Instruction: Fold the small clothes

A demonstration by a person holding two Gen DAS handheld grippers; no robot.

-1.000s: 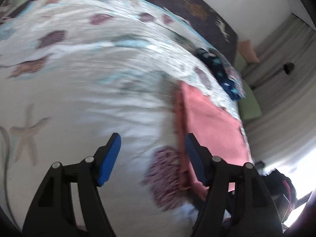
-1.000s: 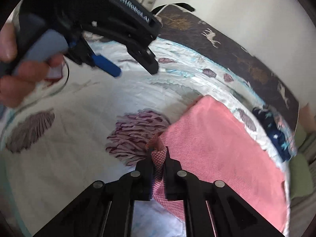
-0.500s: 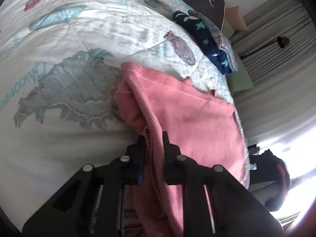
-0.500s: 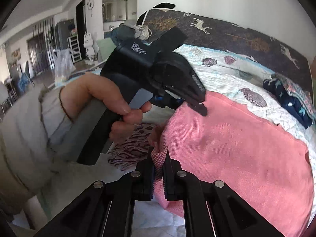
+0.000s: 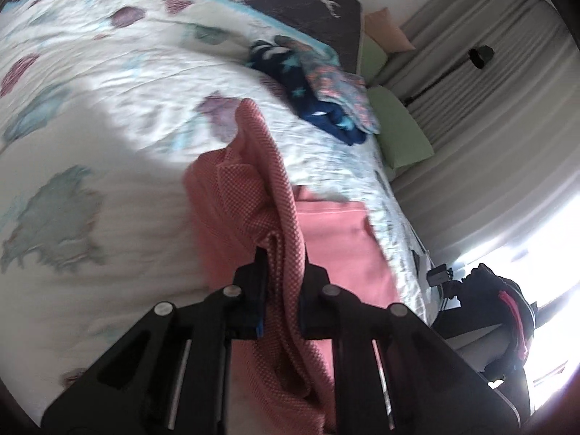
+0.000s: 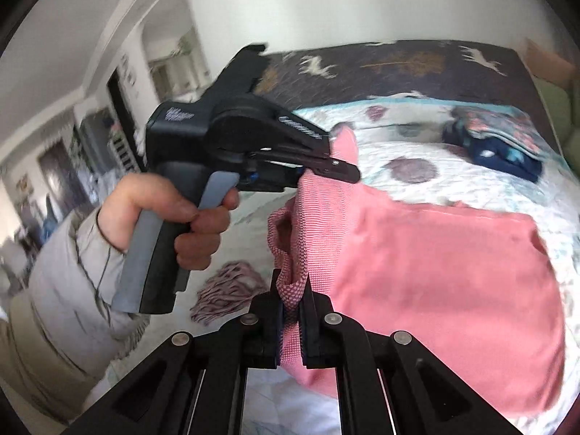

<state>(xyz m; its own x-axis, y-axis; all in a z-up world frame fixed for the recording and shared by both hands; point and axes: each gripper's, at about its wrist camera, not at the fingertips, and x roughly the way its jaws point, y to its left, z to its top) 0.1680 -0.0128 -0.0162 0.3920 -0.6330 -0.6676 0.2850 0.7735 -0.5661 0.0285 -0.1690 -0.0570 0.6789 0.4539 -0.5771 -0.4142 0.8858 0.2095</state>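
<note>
Pink garment [image 6: 435,272] lay centre-right on the bed quilt [image 5: 108,116], both tools pinching its lifted edge: left tool [image 5: 281,264], right tool [image 6: 290,290]. Folded dark clothes [image 6: 496,145] upper right. Tool lettering was blurred, unreadable.

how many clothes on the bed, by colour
pink garment, held by both grippers: 1
dark blue star-print garment: 1
floral multicolour garment: 1
total: 3
</note>
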